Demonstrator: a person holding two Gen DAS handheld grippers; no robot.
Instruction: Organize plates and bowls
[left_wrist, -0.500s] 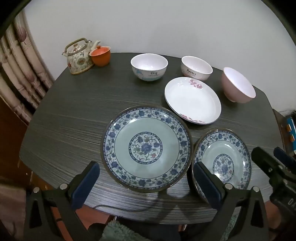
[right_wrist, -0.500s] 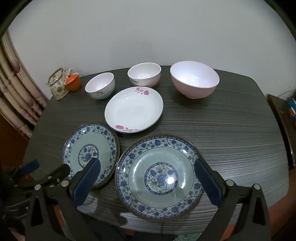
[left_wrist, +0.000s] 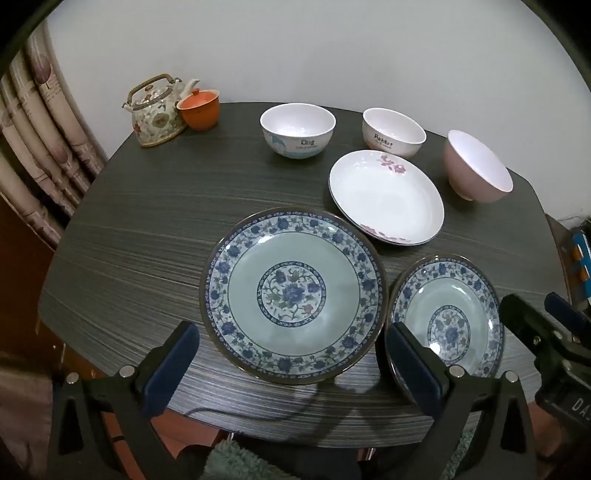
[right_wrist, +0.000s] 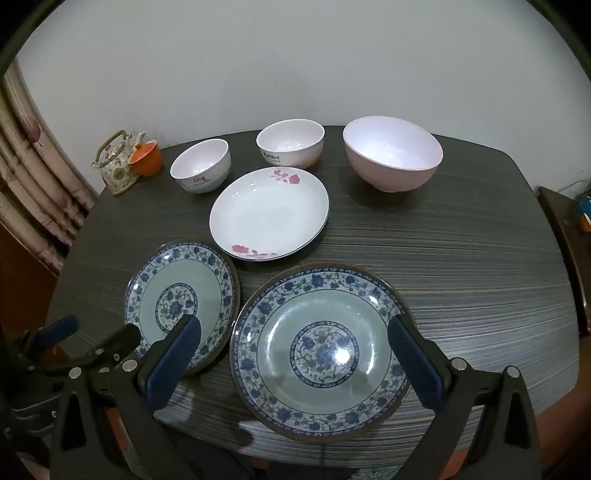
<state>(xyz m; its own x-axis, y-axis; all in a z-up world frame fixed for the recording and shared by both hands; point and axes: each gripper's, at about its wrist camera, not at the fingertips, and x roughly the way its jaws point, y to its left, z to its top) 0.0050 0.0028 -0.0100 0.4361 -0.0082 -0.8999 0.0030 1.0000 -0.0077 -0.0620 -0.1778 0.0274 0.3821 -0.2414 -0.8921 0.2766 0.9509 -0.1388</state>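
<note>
Two blue floral plates lie side by side at the table's near edge: the left plate (left_wrist: 291, 291) (right_wrist: 181, 299) and the right plate (left_wrist: 447, 317) (right_wrist: 317, 347). Behind them sits a white plate with pink flowers (left_wrist: 386, 197) (right_wrist: 269, 212). Further back stand the "Dog" bowl (left_wrist: 297, 129) (right_wrist: 201, 171), the "Rabbit" bowl (left_wrist: 393, 131) (right_wrist: 290, 142) and a pink bowl (left_wrist: 476, 171) (right_wrist: 391, 153). My left gripper (left_wrist: 291, 365) hovers open over the left plate's near rim, holding nothing. My right gripper (right_wrist: 293, 362) hovers open over the right plate, also holding nothing.
A floral teapot (left_wrist: 157, 110) (right_wrist: 116, 164) and an orange lidded cup (left_wrist: 199, 109) (right_wrist: 146, 158) stand at the dark wood-grain table's (left_wrist: 147, 221) far left corner. Curtains (left_wrist: 37, 147) hang on the left, and a white wall runs behind. Furniture stands beyond the table's right edge (right_wrist: 565, 236).
</note>
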